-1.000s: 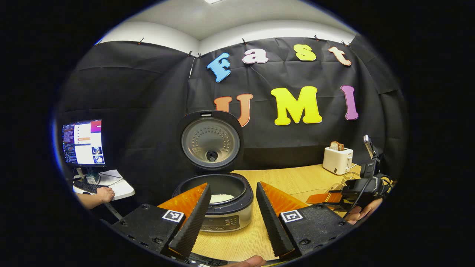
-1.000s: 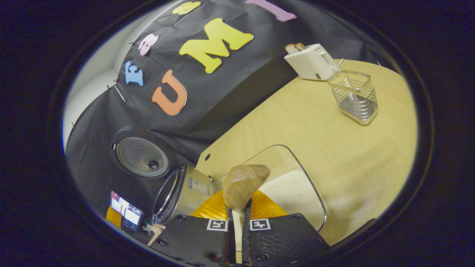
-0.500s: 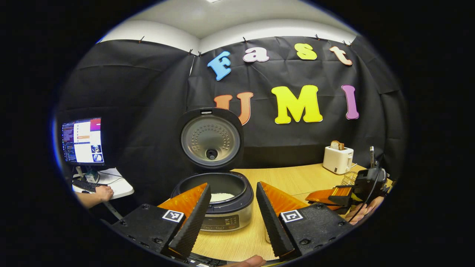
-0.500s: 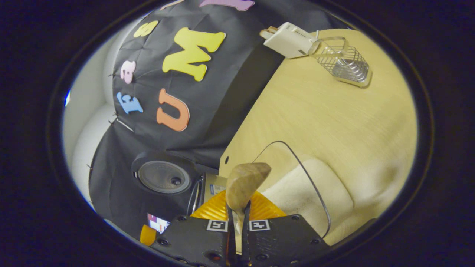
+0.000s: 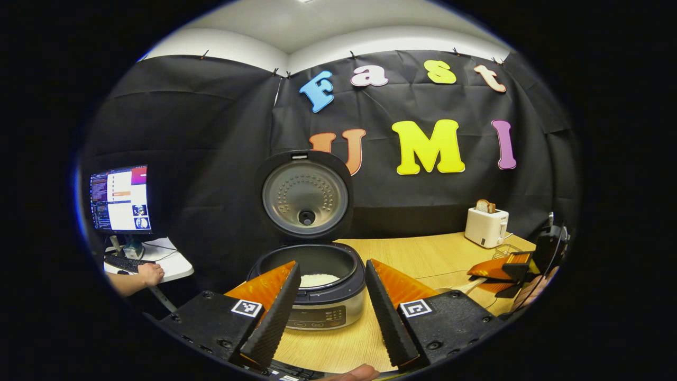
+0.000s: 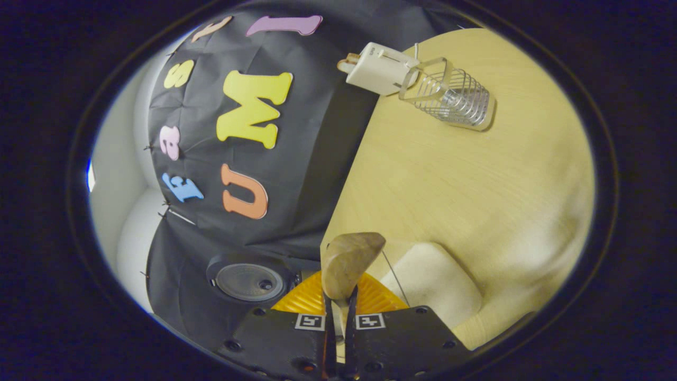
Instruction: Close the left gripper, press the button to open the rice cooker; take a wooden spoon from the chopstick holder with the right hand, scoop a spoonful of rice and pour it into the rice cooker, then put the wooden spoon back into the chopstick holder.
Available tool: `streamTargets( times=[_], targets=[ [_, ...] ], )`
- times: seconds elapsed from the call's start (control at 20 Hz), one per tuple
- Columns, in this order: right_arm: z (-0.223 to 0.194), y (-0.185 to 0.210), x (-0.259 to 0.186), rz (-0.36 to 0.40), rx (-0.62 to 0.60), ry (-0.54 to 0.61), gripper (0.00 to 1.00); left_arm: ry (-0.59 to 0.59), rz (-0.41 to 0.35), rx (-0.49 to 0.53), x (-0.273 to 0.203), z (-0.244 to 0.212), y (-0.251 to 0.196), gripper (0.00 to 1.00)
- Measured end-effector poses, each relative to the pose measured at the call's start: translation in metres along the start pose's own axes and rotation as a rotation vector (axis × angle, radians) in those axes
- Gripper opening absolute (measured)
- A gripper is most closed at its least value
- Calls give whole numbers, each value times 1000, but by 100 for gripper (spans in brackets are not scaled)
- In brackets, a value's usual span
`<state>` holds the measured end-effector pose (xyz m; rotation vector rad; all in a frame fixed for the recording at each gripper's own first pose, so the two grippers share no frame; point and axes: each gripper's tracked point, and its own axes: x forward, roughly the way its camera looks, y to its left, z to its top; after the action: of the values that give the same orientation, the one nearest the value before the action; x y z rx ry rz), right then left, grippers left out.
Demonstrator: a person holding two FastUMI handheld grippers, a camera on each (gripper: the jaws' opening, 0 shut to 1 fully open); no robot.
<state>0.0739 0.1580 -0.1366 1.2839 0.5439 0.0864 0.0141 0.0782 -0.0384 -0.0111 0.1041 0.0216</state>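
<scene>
Each gripper has a black body studded with round screws. The left gripper (image 5: 328,312) carries a square black-and-white marker on each side, behind ribbed fingers (image 5: 272,317). The right gripper (image 6: 338,338) bears two like markers side by side, a cable trailing from its body.

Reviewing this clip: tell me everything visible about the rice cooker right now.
The rice cooker stands on the wooden table with its round lid swung fully up against the black cloth wall. The lid's inner plate looks like dimpled metal with a dark vent near the bottom. The body is silvery with a dark rim and a front control panel. A small heap of white rice lies in the dark inner pot. Neither hand-held gripper touches it.
</scene>
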Motion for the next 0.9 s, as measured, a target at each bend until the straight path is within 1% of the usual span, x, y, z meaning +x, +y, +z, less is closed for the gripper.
streamTargets(
  times=[0.3,0.4,0.55,0.6,0.65,0.75,0.9],
  targets=[
    [44,7,-30,62,119,-38,6,10,13,12,4,-3,-3,80],
    [54,10,-39,94,171,-32,6,11,18,26,5,-4,-2,80],
    [61,15,-45,117,239,-6,6,14,27,35,4,-4,-2,79],
    [62,17,-45,119,245,1,6,13,27,34,3,-4,0,79],
    [61,24,-48,121,243,3,5,15,32,33,3,-4,4,79],
    [59,36,-51,125,231,4,6,14,42,28,1,-2,9,80],
    [54,56,-45,125,201,-5,6,-7,-9,9,-6,5,7,80]
  ],
)
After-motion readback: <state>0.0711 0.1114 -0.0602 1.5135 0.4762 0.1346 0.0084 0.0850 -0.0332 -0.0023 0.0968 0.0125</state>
